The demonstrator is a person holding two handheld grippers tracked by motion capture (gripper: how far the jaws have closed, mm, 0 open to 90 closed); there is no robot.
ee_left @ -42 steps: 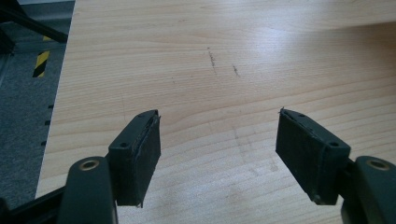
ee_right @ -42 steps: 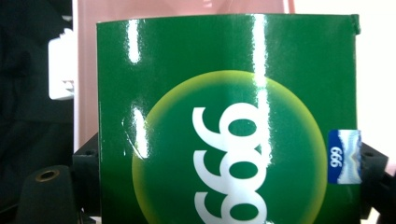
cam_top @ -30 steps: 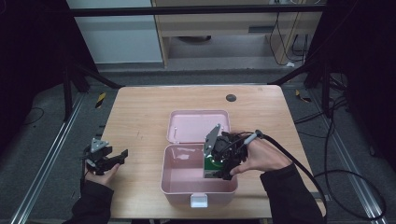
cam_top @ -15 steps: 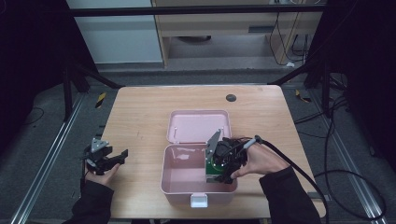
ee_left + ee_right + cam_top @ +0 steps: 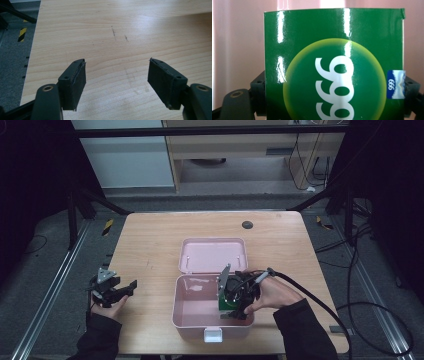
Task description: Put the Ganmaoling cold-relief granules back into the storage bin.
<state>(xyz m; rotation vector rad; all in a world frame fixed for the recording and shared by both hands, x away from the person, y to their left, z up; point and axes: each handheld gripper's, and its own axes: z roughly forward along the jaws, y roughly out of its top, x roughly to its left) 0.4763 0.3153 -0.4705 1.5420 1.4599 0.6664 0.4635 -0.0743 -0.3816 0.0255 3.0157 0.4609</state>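
A pink box point(image 5: 186, 320) stands open at the table's front middle, its lid point(image 5: 212, 254) lying back flat. My right gripper point(image 5: 231, 306) reaches down into the box's right side, shut on a glossy green carton point(image 5: 332, 70) printed "999"; a sliver of the green carton point(image 5: 223, 303) shows under the gripper. The box's pink inside point(image 5: 237, 45) lies close behind the carton. My left gripper point(image 5: 125, 288) rests at the table's front left. In the left gripper view my left gripper point(image 5: 116, 85) stands open over bare wood, nothing between its pads point(image 5: 77, 80).
A small dark round disc point(image 5: 247, 224) lies near the table's far edge. The wooden table point(image 5: 150, 245) drops off to grey floor and metal rails point(image 5: 55, 290) on the left. A thick black cable point(image 5: 320, 300) trails from the right gripper over the table's right side.
The right gripper has sunk a little lower into the pink box with the green carton. The left gripper has stayed in place.
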